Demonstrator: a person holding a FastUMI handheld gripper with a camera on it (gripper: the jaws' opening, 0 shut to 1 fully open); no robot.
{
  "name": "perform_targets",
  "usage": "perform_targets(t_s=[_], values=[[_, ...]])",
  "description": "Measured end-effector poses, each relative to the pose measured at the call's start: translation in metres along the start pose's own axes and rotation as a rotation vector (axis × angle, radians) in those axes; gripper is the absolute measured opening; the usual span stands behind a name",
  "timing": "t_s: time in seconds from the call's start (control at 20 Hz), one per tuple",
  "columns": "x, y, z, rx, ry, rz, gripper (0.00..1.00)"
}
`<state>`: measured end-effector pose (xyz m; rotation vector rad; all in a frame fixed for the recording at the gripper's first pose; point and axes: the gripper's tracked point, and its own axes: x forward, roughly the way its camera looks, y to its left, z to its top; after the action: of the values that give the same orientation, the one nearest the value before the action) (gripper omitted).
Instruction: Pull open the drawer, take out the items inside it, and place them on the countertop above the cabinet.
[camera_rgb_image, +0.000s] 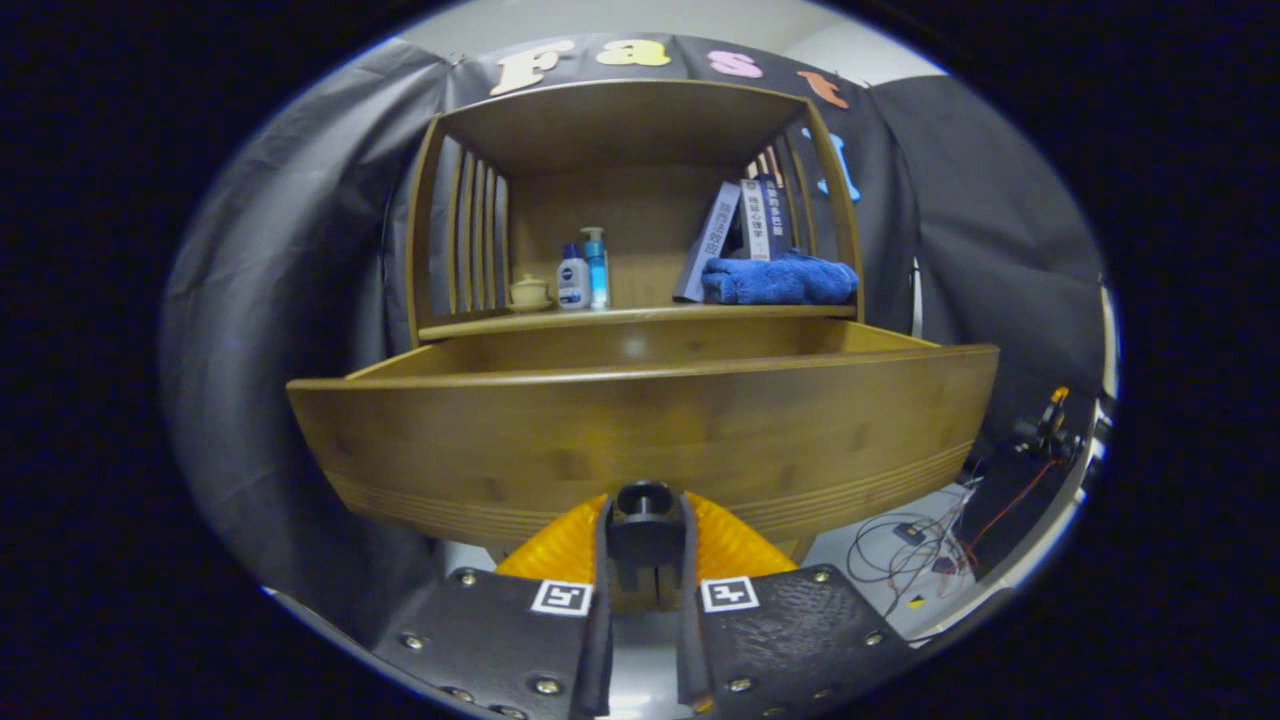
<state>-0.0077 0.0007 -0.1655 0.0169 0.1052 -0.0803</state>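
Tool: we see the tool (645, 545) closed narrowly on the drawer's dark knob (644, 500), one finger pressing on each side of it.
Markers: each finger base carries a square black-and-white coded tag (561, 597).
Drawer: the wooden drawer (640, 440) stands pulled well out of the cabinet (630, 130), its front panel just ahead of the fingers; from this low angle we cannot tell what lies inside it.
Desk: the desk (640, 316) above the drawer is the cabinet's open shelf level, slatted at both sides.
Small items: a pale lidded pot (529, 291), a blue-capped white bottle (572, 279) with a round dark blue logo too small for us to read, and a blue pump bottle (596, 267) stand together left of centre.
Books: books (757, 220) lean at the right rear; their spines bear writing, too small for us to read.
Towel: a folded blue towel (780, 280) lies in front of the books.
Floor: loose cables (915, 545) lie beyond the drawer's right end.
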Motion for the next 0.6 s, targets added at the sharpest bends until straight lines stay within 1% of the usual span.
perform_targets(t_s=[0.1, 0.2, 0.25, 0.4, 0.45, 0.55, 0.6], values=[[0.000, 0.001, -0.001, -0.047, -0.001, 0.000, 0.25], [-0.002, 0.001, -0.005, -0.046, 0.045, 0.007, 0.25], [-0.003, 0.002, -0.005, -0.038, 0.069, 0.025, 0.26], [-0.019, 0.012, -0.003, 0.026, 0.139, 0.104, 0.63], [-0.026, 0.007, 0.005, 0.024, 0.137, 0.098, 0.75], [-0.038, -0.009, 0.025, 0.003, 0.117, 0.045, 1.00], [-0.041, -0.012, 0.036, -0.011, 0.111, 0.022, 1.00]])
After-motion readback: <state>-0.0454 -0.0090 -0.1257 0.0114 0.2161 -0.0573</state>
